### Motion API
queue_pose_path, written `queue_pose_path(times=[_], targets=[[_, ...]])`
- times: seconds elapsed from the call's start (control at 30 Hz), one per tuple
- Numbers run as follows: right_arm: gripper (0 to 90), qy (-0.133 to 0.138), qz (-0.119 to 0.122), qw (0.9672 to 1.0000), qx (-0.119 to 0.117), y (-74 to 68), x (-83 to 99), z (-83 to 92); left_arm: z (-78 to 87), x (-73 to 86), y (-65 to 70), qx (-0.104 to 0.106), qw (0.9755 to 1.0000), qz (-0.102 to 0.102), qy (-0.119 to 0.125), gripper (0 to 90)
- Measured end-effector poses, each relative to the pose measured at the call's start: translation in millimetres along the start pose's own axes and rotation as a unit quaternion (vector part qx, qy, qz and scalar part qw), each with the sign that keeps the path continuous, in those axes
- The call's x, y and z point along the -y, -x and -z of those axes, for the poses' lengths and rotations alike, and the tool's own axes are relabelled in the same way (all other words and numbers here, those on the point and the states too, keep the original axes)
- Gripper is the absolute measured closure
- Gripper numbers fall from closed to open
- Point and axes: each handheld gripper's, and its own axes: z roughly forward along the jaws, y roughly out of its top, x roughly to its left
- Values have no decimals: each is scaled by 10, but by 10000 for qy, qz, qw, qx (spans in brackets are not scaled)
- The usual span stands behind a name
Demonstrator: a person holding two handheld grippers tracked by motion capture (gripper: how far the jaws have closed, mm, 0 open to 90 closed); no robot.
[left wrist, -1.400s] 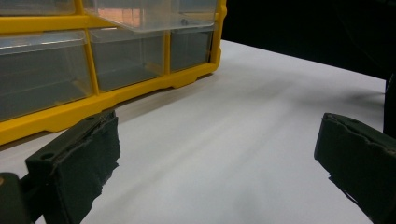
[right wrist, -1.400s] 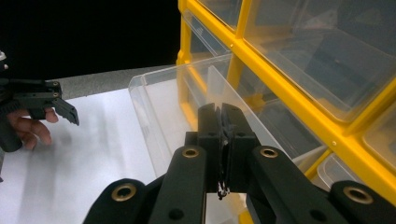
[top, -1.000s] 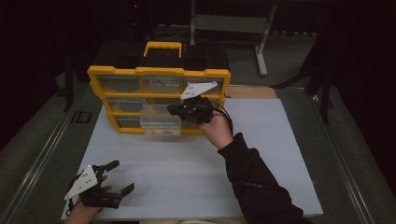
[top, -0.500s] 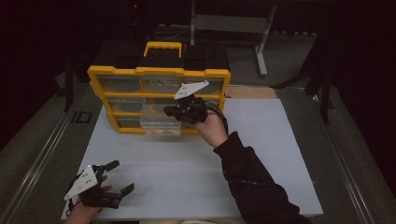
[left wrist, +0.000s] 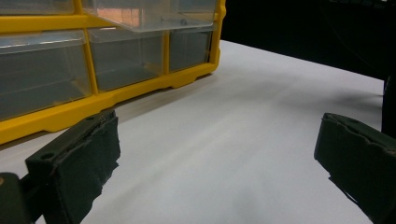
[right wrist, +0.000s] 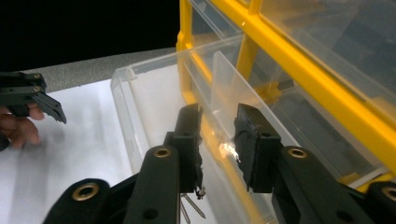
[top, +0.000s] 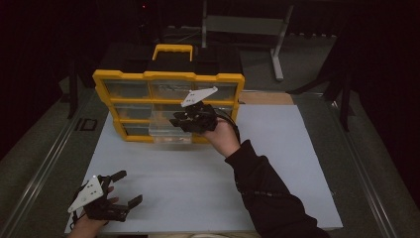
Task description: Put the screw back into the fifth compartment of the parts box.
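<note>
Right gripper (right wrist: pixel 217 140): fingers just opened, slightly parted, nothing pinched.
Drawer (right wrist: pixel 154 102): clear plastic, pulled out of yellow organizer (top: pixel 168 77), directly beneath fingers.
Screws (right wrist: pixel 191 207): 2, thin metal, below fingers.
Left gripper (top: pixel 120 189): fingers wide apart, empty, on tabletop (top: pixel 277 148), farther off.

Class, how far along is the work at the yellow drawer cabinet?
Done: one clear drawer of the yellow cabinet is pulled out; screws seem to lie in it. In hand: the right tongs hang over it, jaws just opening, nothing between them. Left: probably shutting the drawer; the left tongs hover open over the table.
</note>
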Motion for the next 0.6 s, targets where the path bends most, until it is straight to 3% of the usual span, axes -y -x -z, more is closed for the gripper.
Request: queue_pose_path(times=[0.33,0.6], targets=[[479,339,-73,9994,25,-50,-17,200,-17,-4,-1,-18,10000,21,-24,11],[360,575,-309,9978,71,-51,65,409,-37,-2,-8,-19,10000,50,-29,12]])
